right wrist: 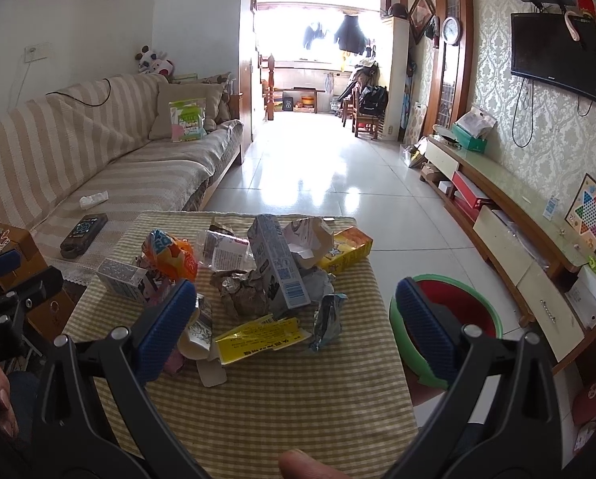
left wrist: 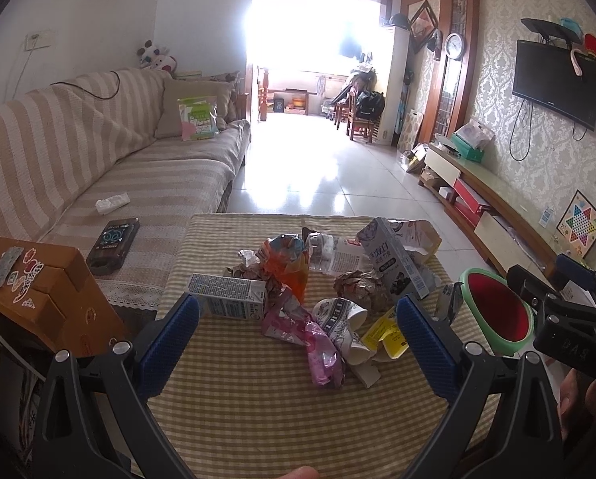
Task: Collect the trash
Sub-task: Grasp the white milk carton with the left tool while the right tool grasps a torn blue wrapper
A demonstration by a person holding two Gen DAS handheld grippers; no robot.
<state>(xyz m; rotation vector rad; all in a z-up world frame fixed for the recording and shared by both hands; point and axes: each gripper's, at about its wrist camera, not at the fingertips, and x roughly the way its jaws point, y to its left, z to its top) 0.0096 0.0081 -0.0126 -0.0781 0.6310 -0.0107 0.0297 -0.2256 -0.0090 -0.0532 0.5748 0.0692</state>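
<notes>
A pile of trash lies on the checked tablecloth (left wrist: pixel 258 407): a grey milk carton (left wrist: pixel 228 299), an upright carton (left wrist: pixel 393 263), an orange wrapper (left wrist: pixel 290 263), a pink wrapper (left wrist: pixel 318 351), a crushed paper cup (left wrist: pixel 346 319) and a yellow wrapper (left wrist: pixel 383 335). In the right wrist view I see the upright carton (right wrist: pixel 280 267), a yellow wrapper (right wrist: pixel 258 339), a yellow box (right wrist: pixel 346 249) and a foil wrapper (right wrist: pixel 328 319). My left gripper (left wrist: pixel 298 343) is open and empty above the near pile. My right gripper (right wrist: pixel 294 327) is open and empty. A red bin with a green rim (right wrist: pixel 457 311) stands right of the table.
A striped sofa (left wrist: pixel 98 151) with a remote (left wrist: pixel 114 245) stands on the left. A wooden armrest (left wrist: pixel 38 291) is near left. A TV cabinet (right wrist: pixel 517 223) runs along the right wall. Tiled floor (right wrist: pixel 318 175) lies beyond the table.
</notes>
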